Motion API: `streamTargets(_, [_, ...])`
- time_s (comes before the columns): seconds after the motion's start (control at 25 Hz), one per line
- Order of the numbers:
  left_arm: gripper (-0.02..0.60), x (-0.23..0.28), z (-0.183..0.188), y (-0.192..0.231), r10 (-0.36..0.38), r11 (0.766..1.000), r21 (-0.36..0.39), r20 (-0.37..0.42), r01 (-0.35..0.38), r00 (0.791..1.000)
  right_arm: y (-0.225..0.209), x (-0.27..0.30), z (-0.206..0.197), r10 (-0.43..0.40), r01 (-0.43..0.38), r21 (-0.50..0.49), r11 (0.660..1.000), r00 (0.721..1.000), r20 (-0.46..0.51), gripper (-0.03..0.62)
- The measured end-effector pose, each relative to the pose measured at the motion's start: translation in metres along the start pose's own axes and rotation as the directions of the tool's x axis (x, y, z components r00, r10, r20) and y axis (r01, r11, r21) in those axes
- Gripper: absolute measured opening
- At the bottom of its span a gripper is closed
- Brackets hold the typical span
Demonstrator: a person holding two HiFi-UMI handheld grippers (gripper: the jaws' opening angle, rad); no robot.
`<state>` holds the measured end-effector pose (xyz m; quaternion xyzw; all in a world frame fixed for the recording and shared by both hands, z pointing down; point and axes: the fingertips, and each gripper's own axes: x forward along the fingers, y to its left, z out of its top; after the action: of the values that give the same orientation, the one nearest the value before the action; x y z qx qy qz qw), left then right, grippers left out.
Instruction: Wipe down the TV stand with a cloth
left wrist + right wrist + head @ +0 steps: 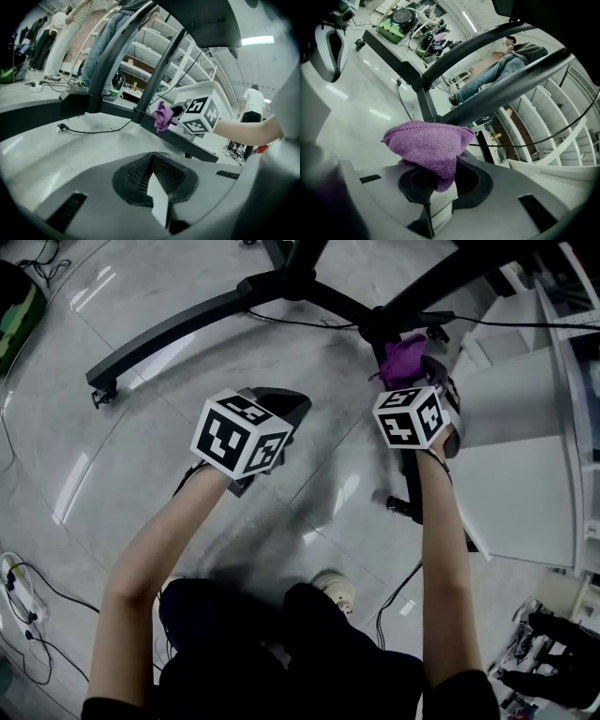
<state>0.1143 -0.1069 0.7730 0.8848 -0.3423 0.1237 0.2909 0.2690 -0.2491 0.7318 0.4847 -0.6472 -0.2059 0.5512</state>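
Two grippers low over the TV stand base, cloth in the right one.
Right gripper is clenched on a bunched purple cloth, held at the black TV stand where a leg meets the slanted poles. From the left gripper view the cloth looks pressed onto the leg, though the head view is too dark there to confirm contact. Left gripper has its jaws together on nothing, above the grey floor, beside the right one and clear of the stand.
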Motion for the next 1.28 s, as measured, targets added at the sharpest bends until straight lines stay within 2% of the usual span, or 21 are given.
streamTargets(0.12, [0.006, 0.004, -0.005, -0.014, -0.033, 0.999, 0.002, -0.004, 0.033, 0.999, 0.010, -0.010, -0.020, 0.023, -0.023, -0.001, 1.000, 0.999, -0.023, 0.077])
streamTargets(0.28, [0.006, 0.008, -0.014, -0.027, -0.063, 0.998, 0.020, -0.025, 0.063, 0.998, 0.017, -0.025, -0.039, 0.007, -0.007, 0.003, 1.000, 0.999, -0.038, 0.075])
streamTargets(0.48, [0.006, 0.014, -0.024, -0.046, -0.101, 0.995, 0.003, -0.038, 0.102, 0.994, 0.026, -0.047, -0.056, 0.016, -0.015, 0.023, 1.000, 0.997, -0.071, 0.075])
streamTargets(0.64, [0.006, 0.020, -0.033, -0.065, -0.143, 0.989, 0.014, -0.058, 0.144, 0.988, 0.033, -0.063, -0.070, 0.032, -0.033, -0.009, 0.999, 0.994, -0.101, 0.075])
streamTargets(0.8, [0.006, 0.023, -0.045, -0.084, -0.184, 0.983, 0.009, -0.074, 0.185, 0.980, 0.040, -0.079, -0.087, 0.059, -0.055, 0.032, 0.998, 0.988, -0.142, 0.075])
streamTargets(1.04, [0.006, 0.021, -0.073, -0.117, -0.228, 0.973, -0.001, -0.115, 0.229, 0.967, 0.044, -0.104, -0.113, 0.031, -0.014, 0.103, 0.995, 0.985, -0.169, 0.075])
streamTargets(1.28, [0.006, 0.021, -0.092, -0.137, -0.259, 0.965, -0.002, -0.151, 0.261, 0.954, 0.048, -0.126, -0.136, 0.027, -0.001, 0.130, 0.991, 0.979, -0.202, 0.075])
